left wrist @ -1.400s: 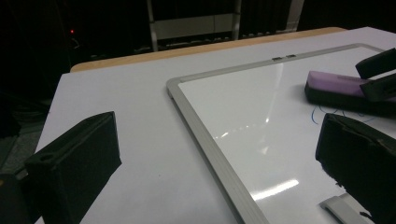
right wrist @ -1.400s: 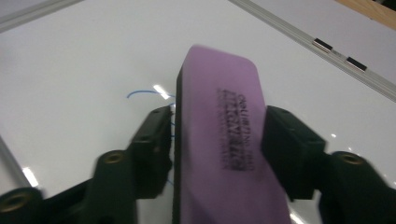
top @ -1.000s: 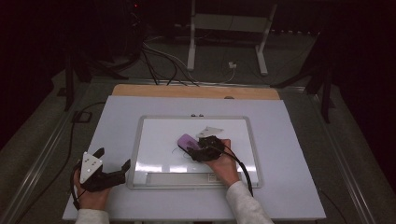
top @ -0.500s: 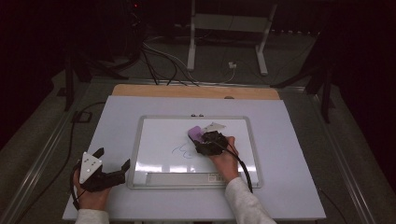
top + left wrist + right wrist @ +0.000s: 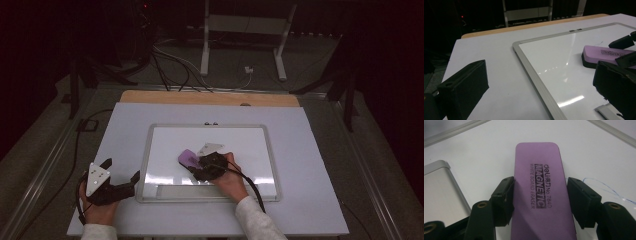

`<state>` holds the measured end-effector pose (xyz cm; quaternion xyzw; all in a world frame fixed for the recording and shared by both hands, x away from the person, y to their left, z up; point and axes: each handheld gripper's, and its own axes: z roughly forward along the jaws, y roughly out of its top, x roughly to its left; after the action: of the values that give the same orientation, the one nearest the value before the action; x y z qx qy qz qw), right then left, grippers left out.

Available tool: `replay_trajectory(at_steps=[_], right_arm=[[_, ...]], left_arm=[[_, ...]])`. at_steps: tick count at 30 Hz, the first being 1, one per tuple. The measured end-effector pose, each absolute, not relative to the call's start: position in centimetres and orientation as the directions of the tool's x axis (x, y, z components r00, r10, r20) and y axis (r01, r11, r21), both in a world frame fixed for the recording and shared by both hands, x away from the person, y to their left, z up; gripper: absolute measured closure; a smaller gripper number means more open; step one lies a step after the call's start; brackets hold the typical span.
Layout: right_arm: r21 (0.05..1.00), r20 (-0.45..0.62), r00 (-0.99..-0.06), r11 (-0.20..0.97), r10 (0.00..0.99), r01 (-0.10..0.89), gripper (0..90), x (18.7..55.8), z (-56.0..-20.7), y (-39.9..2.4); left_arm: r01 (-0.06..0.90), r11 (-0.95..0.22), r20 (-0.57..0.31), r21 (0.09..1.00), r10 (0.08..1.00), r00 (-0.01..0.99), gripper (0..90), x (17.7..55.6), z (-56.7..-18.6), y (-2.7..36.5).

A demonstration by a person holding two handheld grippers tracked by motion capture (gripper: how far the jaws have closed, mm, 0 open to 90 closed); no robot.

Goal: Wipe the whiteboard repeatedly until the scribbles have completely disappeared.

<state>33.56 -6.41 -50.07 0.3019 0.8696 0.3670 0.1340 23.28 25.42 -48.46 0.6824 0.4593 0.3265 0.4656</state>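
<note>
A purple whiteboard eraser (image 5: 188, 157) (image 5: 537, 170) lies flat on the whiteboard (image 5: 260, 140), near its middle. My right gripper (image 5: 196, 165) (image 5: 540, 200) is shut on the eraser, one pad on each long side; its jaws have just been closing around it. A thin blue pen line (image 5: 604, 186) runs on the board beside the eraser. My left gripper (image 5: 120, 171) (image 5: 540, 90) rests open on the white table left of the board's frame, with nothing between its fingers. In the left gripper view the eraser (image 5: 604, 53) sits at the right with the right gripper's fingertips (image 5: 621, 42) on it.
The whiteboard's metal frame (image 5: 529, 67) has a marker ledge (image 5: 170, 191) along its near edge. A wooden strip (image 5: 210, 98) borders the table's far side. Beyond it stand a metal stand (image 5: 245, 45) and loose cables (image 5: 170, 65) on the floor.
My right hand carried the eraser up and right across the board, then back left and toward the person. The left gripper stayed where it was.
</note>
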Motion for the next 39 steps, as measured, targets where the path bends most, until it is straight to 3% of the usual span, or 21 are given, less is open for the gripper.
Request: replay_trajectory(at_steps=[5, 9, 18, 22, 27, 33, 35, 39], right_arm=[[0.716, -0.025, -0.679, 0.487, 0.734, 0.500, 41.4, 35.2, -50.1, -8.1], [0.711, -0.024, -0.650, 0.470, 0.760, 0.523, 41.4, 35.6, -50.0, -8.7], [0.703, 0.032, -0.814, 0.565, 0.580, 0.431, 41.5, 33.1, -49.8, -4.9], [0.701, 0.051, -0.825, 0.568, 0.563, 0.431, 41.5, 33.2, -49.7, -4.5], [0.694, 0.000, -0.735, 0.530, 0.678, 0.488, 41.5, 34.7, -49.8, -6.4], [0.700, 0.023, -0.568, 0.392, 0.823, 0.597, 41.5, 36.7, -49.8, -9.8], [0.698, 0.035, -0.571, 0.389, 0.820, 0.601, 41.5, 36.7, -49.8, -9.9], [0.702, 0.053, -0.666, 0.447, 0.744, 0.555, 41.4, 35.5, -49.8, -8.0]], left_arm=[[0.323, -0.141, 0.016, 0.936, 0.932, 0.362, 0.8, 23.2, -48.4, 25.6], [0.323, -0.144, 0.018, 0.935, 0.931, 0.364, 0.8, 23.3, -48.5, 25.5], [0.322, -0.146, 0.019, 0.935, 0.931, 0.365, 0.8, 23.3, -48.5, 25.4], [0.323, -0.142, 0.017, 0.936, 0.932, 0.361, 0.8, 23.2, -48.5, 25.5], [0.322, -0.142, 0.017, 0.936, 0.932, 0.362, 0.8, 23.2, -48.5, 25.6], [0.323, -0.143, 0.017, 0.935, 0.932, 0.363, 0.8, 23.3, -48.5, 25.5], [0.325, -0.148, 0.020, 0.934, 0.931, 0.365, 0.8, 23.3, -48.5, 25.4], [0.324, -0.151, 0.023, 0.934, 0.930, 0.367, 0.8, 23.3, -48.5, 25.3]])
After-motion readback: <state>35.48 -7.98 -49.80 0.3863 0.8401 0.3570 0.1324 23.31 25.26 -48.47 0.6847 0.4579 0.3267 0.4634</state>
